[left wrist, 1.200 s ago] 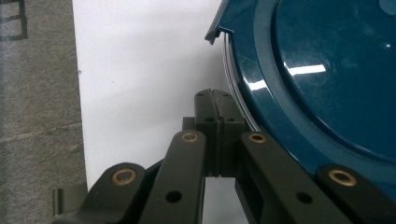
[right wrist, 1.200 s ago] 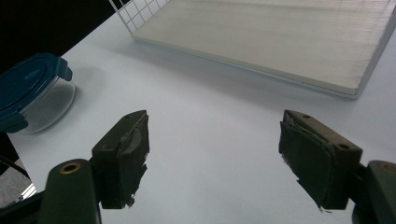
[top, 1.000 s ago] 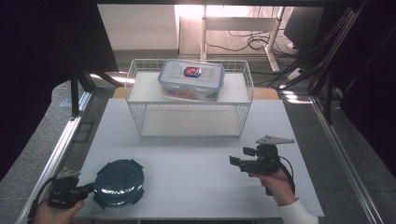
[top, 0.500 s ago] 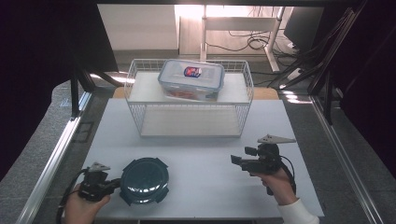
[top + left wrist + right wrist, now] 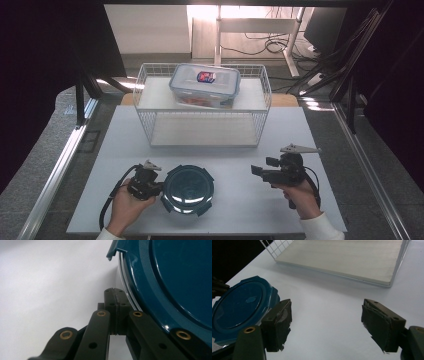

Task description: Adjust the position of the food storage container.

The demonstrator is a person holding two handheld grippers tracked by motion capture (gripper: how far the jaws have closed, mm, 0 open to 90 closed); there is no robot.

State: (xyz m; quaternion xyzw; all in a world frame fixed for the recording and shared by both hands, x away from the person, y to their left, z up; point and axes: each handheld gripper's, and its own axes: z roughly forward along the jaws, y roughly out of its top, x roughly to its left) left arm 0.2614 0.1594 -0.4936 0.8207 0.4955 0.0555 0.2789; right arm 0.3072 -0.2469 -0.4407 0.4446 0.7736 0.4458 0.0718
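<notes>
Dark teal round lid (image 5: 188, 188) with a glossy sheen just beside the black fingers (image 5: 117, 305), white bench (image 5: 235, 165), white wire basket (image 5: 150, 125), clear box (image 5: 205, 85) bearing a red-and-blue label

Between the round teal plastic lid (image 5: 188, 189) and the right gripper (image 5: 256, 170) we see bare white tabletop (image 5: 235, 200) — open passage. Behind, the white wire basket rack (image 5: 202, 131) blocks the way — clear lidded plastic box (image 5: 205, 84) on top.

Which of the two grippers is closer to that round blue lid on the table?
Left. The left gripper sits shut right at the round blue lid's edge, while the right gripper hangs open, well apart across bare table.
</notes>
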